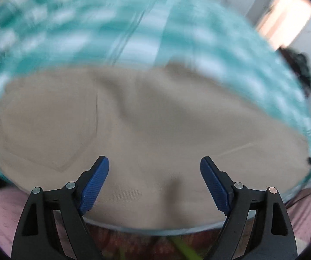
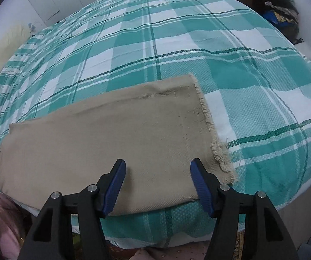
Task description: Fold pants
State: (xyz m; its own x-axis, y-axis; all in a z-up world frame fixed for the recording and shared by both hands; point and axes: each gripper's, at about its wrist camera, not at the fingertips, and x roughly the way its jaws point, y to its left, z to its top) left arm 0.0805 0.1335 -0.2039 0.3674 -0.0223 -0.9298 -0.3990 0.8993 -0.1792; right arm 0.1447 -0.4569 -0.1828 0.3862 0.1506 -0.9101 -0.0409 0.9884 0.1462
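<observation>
Beige pants (image 2: pixel 103 138) were seen laid folded lengthwise on a checked bedspread (image 2: pixel 198 43); left gripper (image 1: pixel 154 184) and right gripper (image 2: pixel 157 184) were held open, empty; crosswise folding apparently remained.

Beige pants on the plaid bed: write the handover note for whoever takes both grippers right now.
Left gripper: jaws open, nothing between them, over the pocket end of the beige cotton pants.
Right gripper: jaws open, empty, near the frayed hem.
Pants lie flat as a long folded strip along the near edge of the teal-and-white plaid bedspread.
Done: legs appear laid together lengthwise.
Left: probably fold hem end toward waist, then smooth.
</observation>
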